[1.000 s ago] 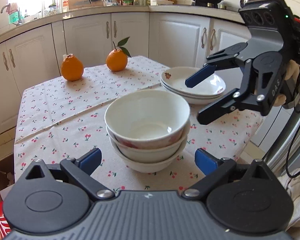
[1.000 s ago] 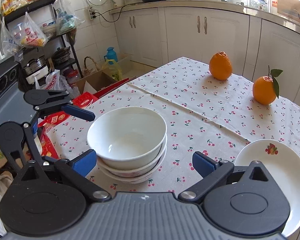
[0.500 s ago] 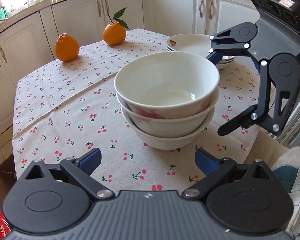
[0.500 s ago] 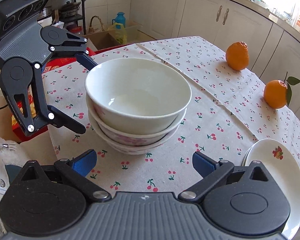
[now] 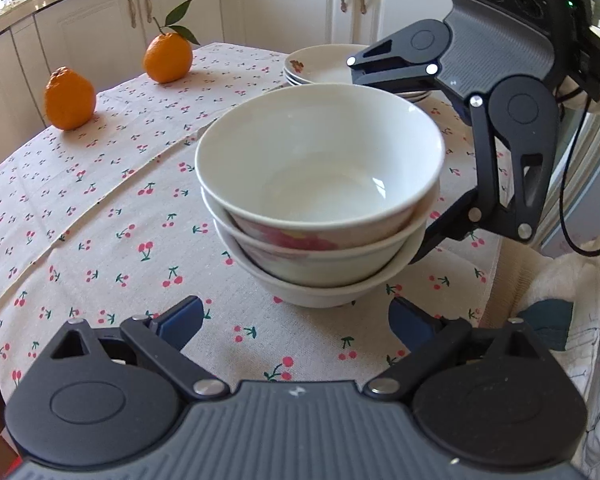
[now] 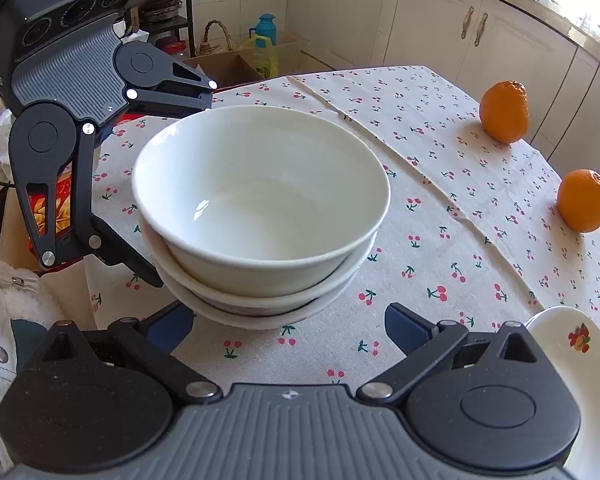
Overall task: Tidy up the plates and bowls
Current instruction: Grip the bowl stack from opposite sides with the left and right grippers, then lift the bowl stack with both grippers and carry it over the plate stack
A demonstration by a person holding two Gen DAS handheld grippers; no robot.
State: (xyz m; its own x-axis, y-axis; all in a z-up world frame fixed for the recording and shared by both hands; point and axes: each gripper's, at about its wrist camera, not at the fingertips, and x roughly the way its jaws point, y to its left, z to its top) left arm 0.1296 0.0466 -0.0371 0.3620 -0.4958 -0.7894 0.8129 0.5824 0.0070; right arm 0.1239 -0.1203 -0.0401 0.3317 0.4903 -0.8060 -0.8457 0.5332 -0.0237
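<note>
A stack of three white bowls (image 5: 320, 196) stands on the cherry-print tablecloth near the table's front edge; it also shows in the right wrist view (image 6: 260, 216). My left gripper (image 5: 296, 320) is open, its fingers wide apart just short of the stack's base. My right gripper (image 6: 288, 328) is open on the opposite side, its fingers spanning the stack's base. Each gripper shows in the other's view, close to the bowls. A stack of white plates (image 5: 320, 66) with a fruit print lies behind the bowls; its rim shows in the right wrist view (image 6: 576, 344).
Two oranges (image 5: 70, 98) (image 5: 168, 56) sit at the far side of the table, also in the right wrist view (image 6: 504, 112) (image 6: 582, 200). White kitchen cabinets (image 5: 284, 0) stand behind. A cardboard box (image 6: 228, 66) and a blue jug (image 6: 266, 30) are on the floor.
Both grippers have moved in towards the bowl stack from opposite sides, so the bowls fill more of each view. Both stay open. The bowls and plates have not moved.
</note>
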